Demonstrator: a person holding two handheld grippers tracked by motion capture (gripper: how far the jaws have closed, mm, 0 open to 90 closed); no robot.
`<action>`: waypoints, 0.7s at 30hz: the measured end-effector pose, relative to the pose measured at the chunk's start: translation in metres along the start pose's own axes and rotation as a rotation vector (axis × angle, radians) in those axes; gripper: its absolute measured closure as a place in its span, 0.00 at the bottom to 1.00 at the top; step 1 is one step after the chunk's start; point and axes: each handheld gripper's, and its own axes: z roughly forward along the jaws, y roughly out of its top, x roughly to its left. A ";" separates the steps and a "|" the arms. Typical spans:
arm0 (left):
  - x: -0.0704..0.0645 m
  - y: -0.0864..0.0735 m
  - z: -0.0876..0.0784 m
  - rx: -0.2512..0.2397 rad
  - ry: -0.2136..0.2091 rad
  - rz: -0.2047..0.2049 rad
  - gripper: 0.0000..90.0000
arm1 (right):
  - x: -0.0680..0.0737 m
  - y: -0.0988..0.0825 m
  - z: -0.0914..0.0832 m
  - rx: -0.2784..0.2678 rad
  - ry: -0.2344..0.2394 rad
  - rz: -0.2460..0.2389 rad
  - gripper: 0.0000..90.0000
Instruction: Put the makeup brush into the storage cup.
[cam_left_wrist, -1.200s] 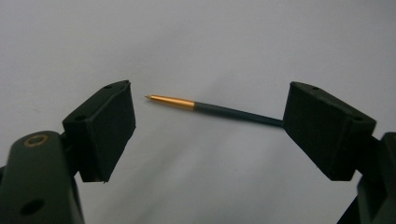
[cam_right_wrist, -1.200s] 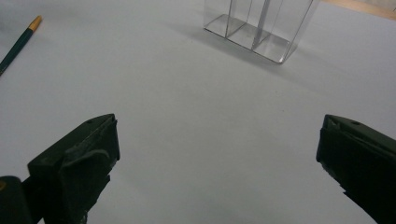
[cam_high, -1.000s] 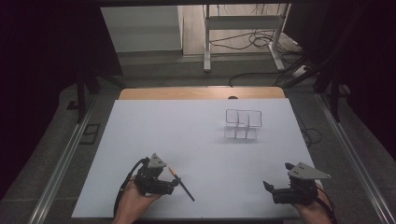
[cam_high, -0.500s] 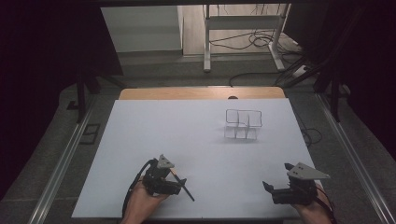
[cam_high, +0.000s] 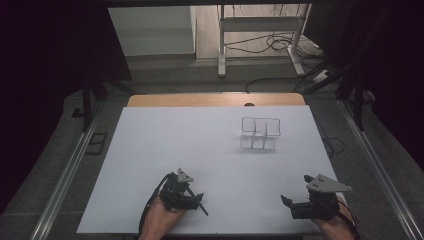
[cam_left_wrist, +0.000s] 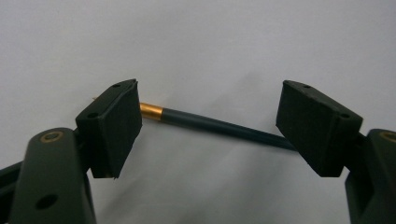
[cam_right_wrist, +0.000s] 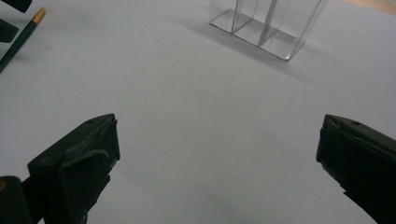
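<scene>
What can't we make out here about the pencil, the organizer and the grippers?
- Pencil: in the left gripper view both ends sit behind the pads, so the tip is hidden; whether it already touches the left gripper is unclear.
- Pencil in the right gripper view: cut off by the left edge.
- Clear organizer: top cut off by the frame edge there; in the high view too small to tell contents.
- Right gripper: jaw gap too small in the high view.

A lab-like recording room: white table (cam_high: 150, 150), dark curtains (cam_high: 50, 75), floor cables (cam_high: 265, 45), metal stand (cam_high: 260, 30).
</scene>
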 end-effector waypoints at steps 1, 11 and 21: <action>0.000 0.000 0.000 0.000 0.000 0.000 0.26 | 0.000 0.000 0.000 0.001 0.000 0.000 0.00; -0.006 -0.001 0.008 0.057 0.042 0.029 0.34 | 0.000 0.000 0.000 0.006 0.003 -0.003 0.00; 0.006 0.005 0.003 0.122 0.018 -0.007 0.92 | 0.001 -0.001 0.001 0.014 0.004 -0.008 0.00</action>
